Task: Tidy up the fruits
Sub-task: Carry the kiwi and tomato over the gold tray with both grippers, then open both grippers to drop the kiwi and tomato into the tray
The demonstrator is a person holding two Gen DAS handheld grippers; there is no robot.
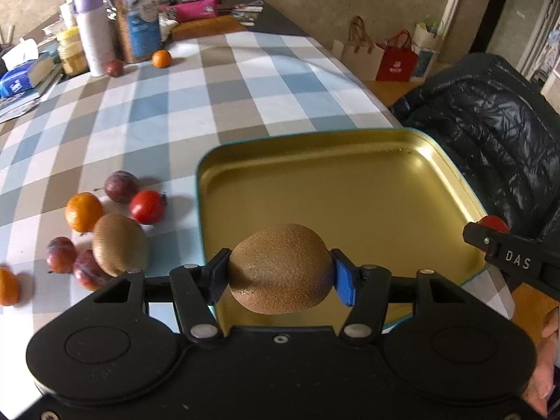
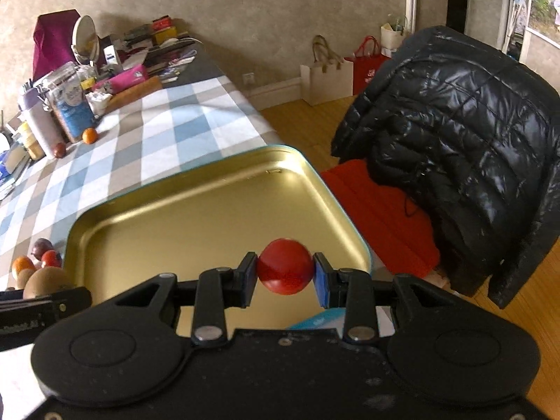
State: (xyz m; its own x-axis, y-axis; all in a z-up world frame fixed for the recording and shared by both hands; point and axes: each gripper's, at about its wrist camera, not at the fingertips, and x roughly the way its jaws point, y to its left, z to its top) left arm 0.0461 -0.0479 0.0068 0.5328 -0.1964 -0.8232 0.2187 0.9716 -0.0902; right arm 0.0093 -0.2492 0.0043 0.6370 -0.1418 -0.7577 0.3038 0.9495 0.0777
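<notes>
My left gripper (image 1: 280,273) is shut on a brown kiwi (image 1: 280,267), held over the near part of a gold tin tray (image 1: 350,182). My right gripper (image 2: 285,276) is shut on a small red tomato (image 2: 285,269) above the same gold tin tray (image 2: 196,217); that tomato (image 1: 493,224) peeks out at the right edge of the left wrist view. The tray holds no fruit. Left of it on the checked cloth lie another kiwi (image 1: 119,243), a tomato (image 1: 147,206), an orange (image 1: 84,211) and dark plums (image 1: 120,185).
At the table's far end stand a tin canister (image 1: 134,17), a white bottle (image 1: 92,38), jars and books, with an orange (image 1: 161,58) and a plum (image 1: 114,67) before them. A black puffer jacket (image 2: 455,147) hangs over a chair right of the table. Paper bags (image 2: 329,77) stand by the wall.
</notes>
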